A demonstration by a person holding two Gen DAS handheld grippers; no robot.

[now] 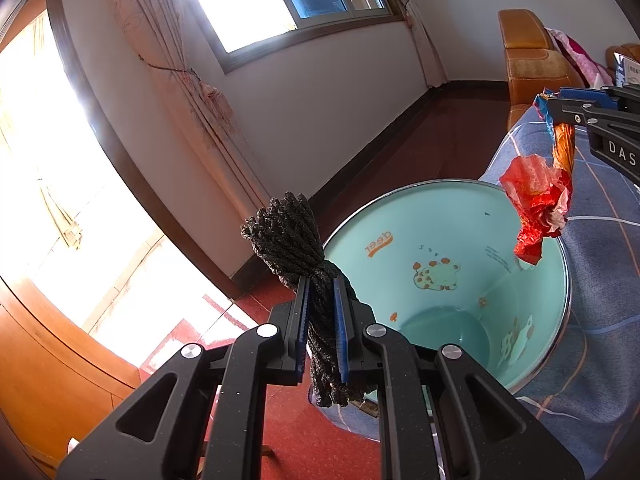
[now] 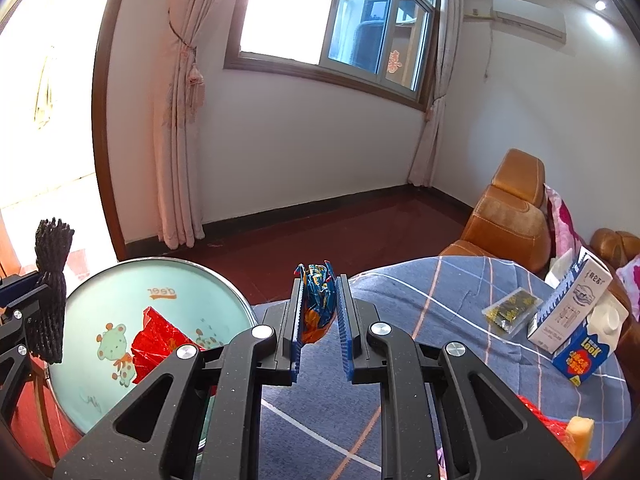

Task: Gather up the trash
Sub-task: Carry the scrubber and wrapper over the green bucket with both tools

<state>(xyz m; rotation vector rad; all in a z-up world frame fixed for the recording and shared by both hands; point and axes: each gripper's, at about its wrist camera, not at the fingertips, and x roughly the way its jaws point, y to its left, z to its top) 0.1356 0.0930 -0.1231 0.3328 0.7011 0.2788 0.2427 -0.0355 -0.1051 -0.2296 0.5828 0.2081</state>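
My left gripper (image 1: 320, 280) is shut on a black foam net sleeve (image 1: 286, 232), which stands up between the pads just left of the bin. The teal bin (image 1: 400, 190) with deer cartoons looks empty at the bottom. My right gripper (image 2: 319, 278) is shut on a crumpled blue-and-orange snack wrapper (image 2: 316, 304). In the left wrist view that gripper (image 1: 550, 100) reaches in from the right, above the bin's far rim. A crumpled red wrapper (image 1: 536, 208) hangs under the snack wrapper over the bin's mouth; I cannot tell whether it is attached. It also shows as the red wrapper (image 2: 160, 344) against the bin (image 2: 224, 276).
A table with a blue plaid cloth (image 2: 420, 300) lies right of the bin. On it are a white carton (image 2: 572, 308), a blue carton (image 2: 580, 360), a clear packet (image 2: 510, 310), a yellow chunk (image 2: 580, 432) and red plastic (image 2: 548, 424). An orange sofa (image 2: 508, 216) stands behind.
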